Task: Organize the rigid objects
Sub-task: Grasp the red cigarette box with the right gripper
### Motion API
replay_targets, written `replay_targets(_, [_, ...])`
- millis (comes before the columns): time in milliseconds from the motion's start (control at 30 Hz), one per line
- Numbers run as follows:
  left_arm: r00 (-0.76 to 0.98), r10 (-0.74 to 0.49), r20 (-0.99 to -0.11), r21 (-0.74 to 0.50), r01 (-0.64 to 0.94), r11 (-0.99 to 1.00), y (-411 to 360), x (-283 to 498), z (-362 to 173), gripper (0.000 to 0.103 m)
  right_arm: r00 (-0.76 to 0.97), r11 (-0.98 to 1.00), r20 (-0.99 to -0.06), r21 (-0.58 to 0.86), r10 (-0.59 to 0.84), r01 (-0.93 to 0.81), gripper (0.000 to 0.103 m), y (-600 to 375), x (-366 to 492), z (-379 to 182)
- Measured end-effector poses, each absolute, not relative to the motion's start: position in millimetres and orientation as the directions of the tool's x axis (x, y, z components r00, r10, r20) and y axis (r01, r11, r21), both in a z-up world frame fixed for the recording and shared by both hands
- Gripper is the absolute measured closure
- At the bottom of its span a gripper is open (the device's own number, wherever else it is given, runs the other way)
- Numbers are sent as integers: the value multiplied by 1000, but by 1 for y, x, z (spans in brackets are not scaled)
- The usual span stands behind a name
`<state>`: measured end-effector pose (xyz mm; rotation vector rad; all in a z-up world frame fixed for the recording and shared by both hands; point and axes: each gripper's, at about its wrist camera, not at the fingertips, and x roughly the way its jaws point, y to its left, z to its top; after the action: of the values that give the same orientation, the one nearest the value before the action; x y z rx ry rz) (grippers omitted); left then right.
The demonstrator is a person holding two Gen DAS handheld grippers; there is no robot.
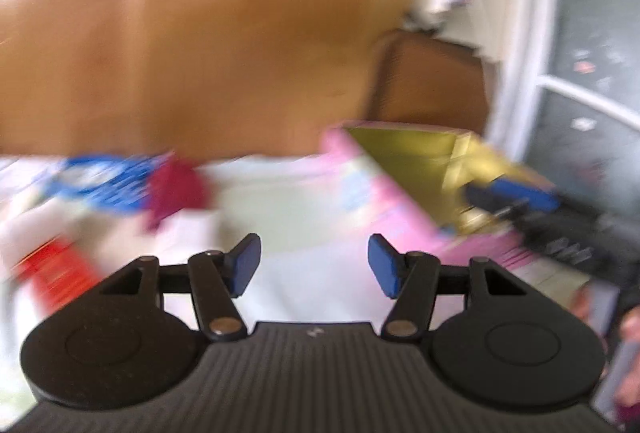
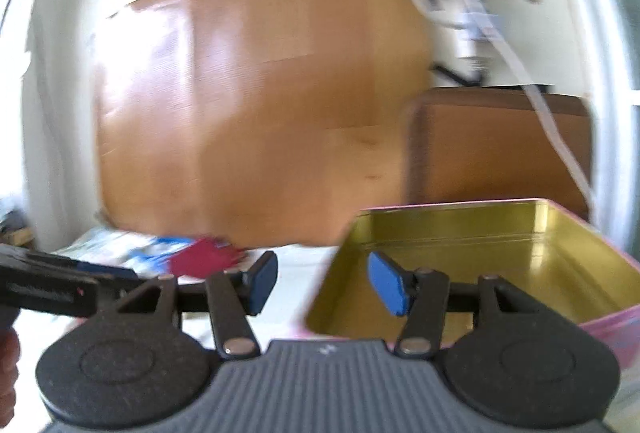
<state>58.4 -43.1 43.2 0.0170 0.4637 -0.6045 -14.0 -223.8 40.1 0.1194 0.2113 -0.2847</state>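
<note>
Both the left gripper (image 1: pixel 314 265) and right gripper (image 2: pixel 322 283) stand open, holding nothing. The open tin (image 2: pixel 520 233) sits lower right. Judgement: slow down, pick 1 loose item (image 2: pixel 204 257), then drop it squarely inside.

My left gripper (image 1: pixel 314 265) and right gripper (image 2: pixel 322 283): each has a ribbed dark-grey housing with a small white mark, two round black discs beside it, black link arms on silver pivot pins, and blue rectangular finger pads (image 1: pixel 245 265) at the tips.
</note>
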Motion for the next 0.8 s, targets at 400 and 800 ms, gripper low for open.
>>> replay_targets(400, [846,-176,-504,-206,80,975,118,90,-7,42,897,999,-440,41,34,-18,51,-116,64,14])
replay_targets(800, [881,-187,-435,-301,53,952,130,86,-7,41,802,981,-570,48,180,-186,34,-52,191,-2])
